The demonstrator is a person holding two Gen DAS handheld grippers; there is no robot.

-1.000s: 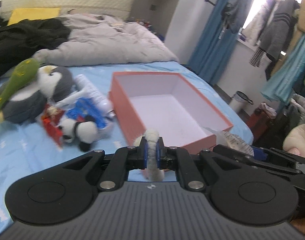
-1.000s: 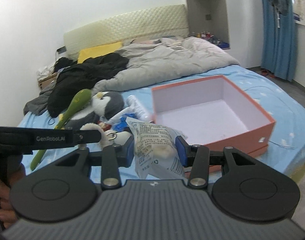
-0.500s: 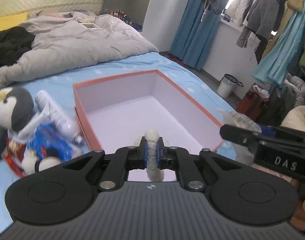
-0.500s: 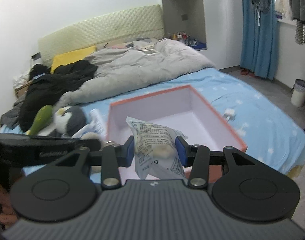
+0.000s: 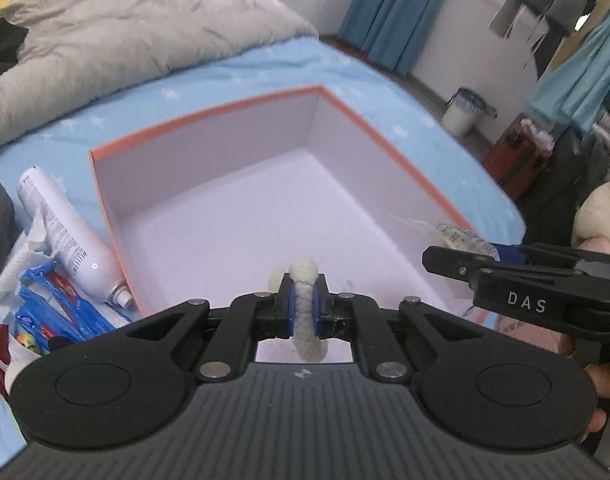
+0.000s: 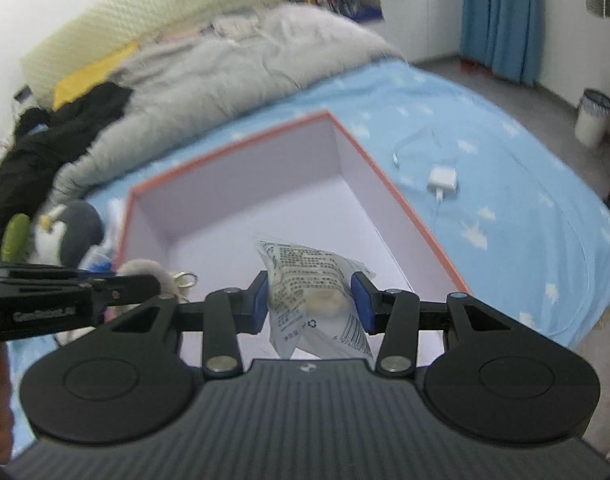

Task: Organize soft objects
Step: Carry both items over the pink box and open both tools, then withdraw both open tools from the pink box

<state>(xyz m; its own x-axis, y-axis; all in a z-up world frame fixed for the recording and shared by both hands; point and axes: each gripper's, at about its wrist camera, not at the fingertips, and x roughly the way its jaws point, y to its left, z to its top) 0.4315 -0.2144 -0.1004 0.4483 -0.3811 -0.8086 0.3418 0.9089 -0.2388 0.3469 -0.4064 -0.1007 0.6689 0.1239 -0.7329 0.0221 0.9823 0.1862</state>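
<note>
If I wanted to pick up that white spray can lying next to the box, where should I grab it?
Probably around its middle. The white spray can lies on its side on the bed, close along the orange box's outer wall. So come from above, with one finger on each long side. The round body is even there; the nozzle end narrows and could slip. The gap on the box side looks tight.

The bed carries an open box at centre, a charger at two o'clock, a grey duvet at eleven.
</note>
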